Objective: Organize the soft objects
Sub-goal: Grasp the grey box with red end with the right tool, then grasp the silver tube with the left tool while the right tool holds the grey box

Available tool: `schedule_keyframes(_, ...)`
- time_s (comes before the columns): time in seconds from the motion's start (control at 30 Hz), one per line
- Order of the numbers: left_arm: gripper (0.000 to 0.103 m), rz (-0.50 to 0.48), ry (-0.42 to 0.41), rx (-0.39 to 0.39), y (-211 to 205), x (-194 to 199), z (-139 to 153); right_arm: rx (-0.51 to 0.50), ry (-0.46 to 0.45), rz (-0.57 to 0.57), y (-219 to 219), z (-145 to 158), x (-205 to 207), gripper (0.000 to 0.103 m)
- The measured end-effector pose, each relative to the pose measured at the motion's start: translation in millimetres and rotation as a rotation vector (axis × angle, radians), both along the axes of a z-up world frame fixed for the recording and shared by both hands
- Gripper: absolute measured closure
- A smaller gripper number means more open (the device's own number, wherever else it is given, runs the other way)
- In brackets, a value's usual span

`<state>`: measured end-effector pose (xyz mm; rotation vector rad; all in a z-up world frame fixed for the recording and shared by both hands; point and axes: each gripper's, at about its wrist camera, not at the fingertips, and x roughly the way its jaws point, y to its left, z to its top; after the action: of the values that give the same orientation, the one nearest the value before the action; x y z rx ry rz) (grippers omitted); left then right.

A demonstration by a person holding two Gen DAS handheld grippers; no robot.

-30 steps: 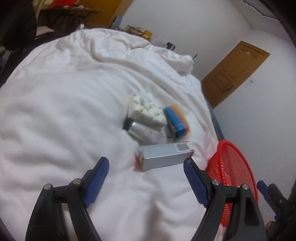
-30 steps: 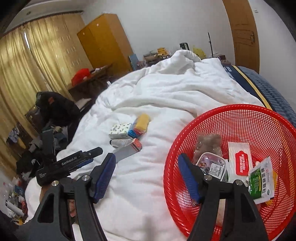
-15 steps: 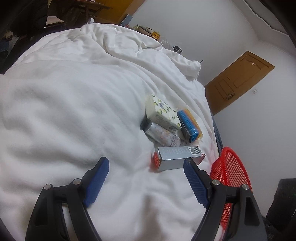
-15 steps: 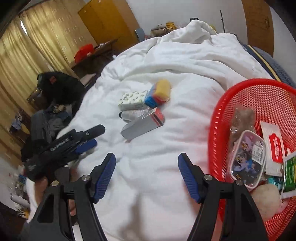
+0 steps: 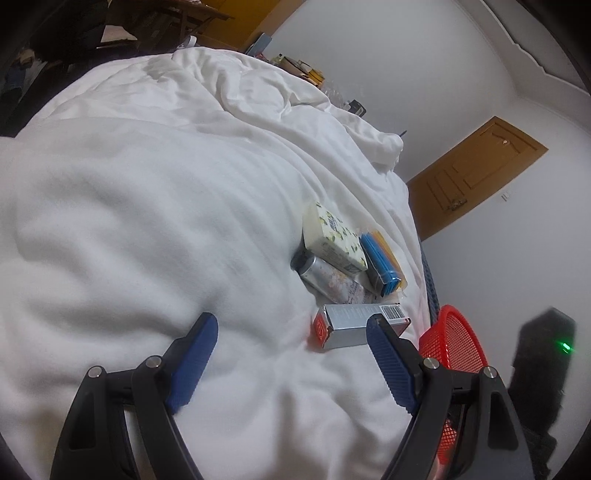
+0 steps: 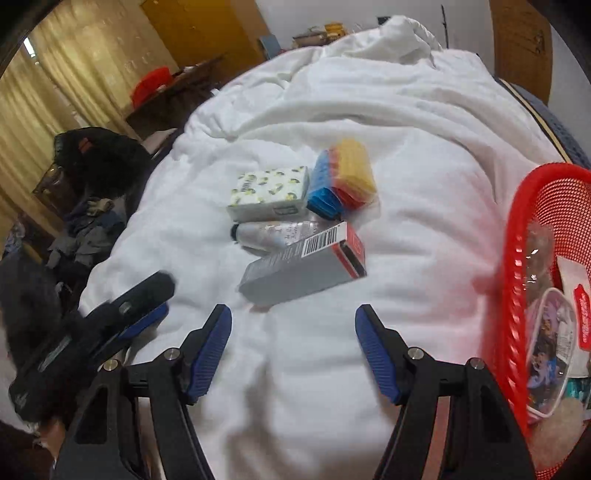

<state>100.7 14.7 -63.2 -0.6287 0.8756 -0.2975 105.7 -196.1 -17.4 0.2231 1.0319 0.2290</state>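
Nearest the right wrist camera, the right gripper is seen with jaws spread wide and nothing between them, hung over the white duvet. Just beyond its fingertips a grey carton with a red end and barcode is laid flat. Behind the carton a silver tube is seen, touching it, then a lemon-print tissue pack and, beside that, a blue-red-yellow pack. All four are clustered together on the duvet. At the right edge a red mesh basket is set, with several packets seen inside; details are blurred.

On the left wrist view, the left gripper is likewise held wide open and empty above the duvet, the grey carton being partly hidden behind its right finger. The red basket is seen past that finger. Farther off, a wooden door and a yellow wardrobe are visible. At the left of the right wrist view, the left gripper is seen from outside, blurred.
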Motion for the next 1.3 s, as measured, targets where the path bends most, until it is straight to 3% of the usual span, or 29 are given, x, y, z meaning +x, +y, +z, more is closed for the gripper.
schedule_keyframes(0.13,0.018,-0.001,-0.008,-0.011,1.7,-0.4,-1.4,0.074,0.016,-0.059,-3.5,-14.4,14.3,0.034)
schedule_keyframes(0.23,0.018,-0.010,-0.010,-0.005,1.8,-0.5,-4.1,0.107,0.021,-0.104,-8.1,-21.0,24.0,0.044)
schedule_keyframes(0.3,0.018,-0.011,-0.012,-0.013,4.0,-1.3,-4.3,0.125,0.032,-0.120,-7.8,-24.8,31.3,0.044)
schedule_keyframes(0.4,0.018,-0.015,-0.016,-0.019,5.0,-3.6,-4.4,0.219,0.012,-0.164,-14.1,-24.4,31.9,0.044)
schedule_keyframes(0.53,0.018,-0.017,-0.020,-0.017,5.0,-4.2,-5.1,0.214,0.024,-0.196,-14.0,-29.2,38.3,0.044)
schedule_keyframes(0.7,0.018,-0.021,-0.029,-0.002,3.2,-5.6,-5.0,0.193,0.011,-0.215,-13.4,-32.0,37.5,0.058)
schedule_keyframes(0.87,0.018,-0.019,-0.023,0.005,0.9,-4.8,-6.1,0.274,-0.018,-0.193,-19.9,-20.6,16.9,0.072)
schedule_keyframes(0.97,0.018,-0.023,-0.020,0.017,-2.6,-4.3,-5.6,0.288,-0.046,-0.124,-22.7,0.8,8.1,0.073)
schedule_keyframes(1.17,0.018,-0.044,-0.007,0.025,-7.9,-0.3,-3.7,0.166,-0.161,-0.012,-29.4,54.5,-33.4,0.074)
schedule_keyframes(1.3,0.018,-0.090,0.024,-0.038,-20.4,7.0,-2.4,0.124,-0.228,-0.015,-38.6,70.9,-59.1,0.074)
